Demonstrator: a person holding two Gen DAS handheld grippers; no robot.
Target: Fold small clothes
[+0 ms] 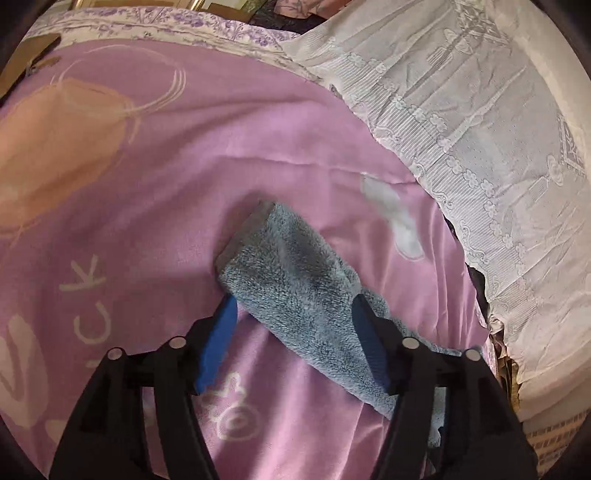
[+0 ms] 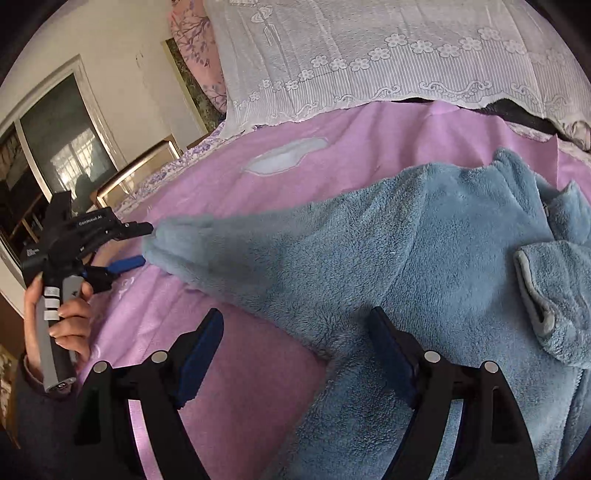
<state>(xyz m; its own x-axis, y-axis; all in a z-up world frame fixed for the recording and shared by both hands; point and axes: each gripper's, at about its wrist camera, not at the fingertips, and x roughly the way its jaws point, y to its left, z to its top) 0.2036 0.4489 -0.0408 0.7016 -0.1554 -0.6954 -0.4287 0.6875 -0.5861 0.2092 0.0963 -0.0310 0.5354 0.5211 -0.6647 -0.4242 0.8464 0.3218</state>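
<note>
A small blue-grey fleece jacket [image 2: 424,258] lies spread on a pink bed sheet [image 2: 258,369]. Its one sleeve [image 1: 295,291] stretches out to the left, cuff end flat on the sheet. My left gripper [image 1: 293,301] is open, its blue pads either side of the sleeve near the cuff. It also shows in the right wrist view [image 2: 142,245], held by a hand at the sleeve's tip. My right gripper [image 2: 295,321] is open, low over the jacket's underarm and lower body. The other sleeve's cuff [image 2: 535,291] lies folded across the chest.
A white lace cover [image 2: 388,55] over pillows runs along the far side of the bed and shows in the left wrist view [image 1: 461,110]. A wall and a window [image 2: 55,147] stand at the left. A floral sheet border [image 1: 166,22] edges the bed.
</note>
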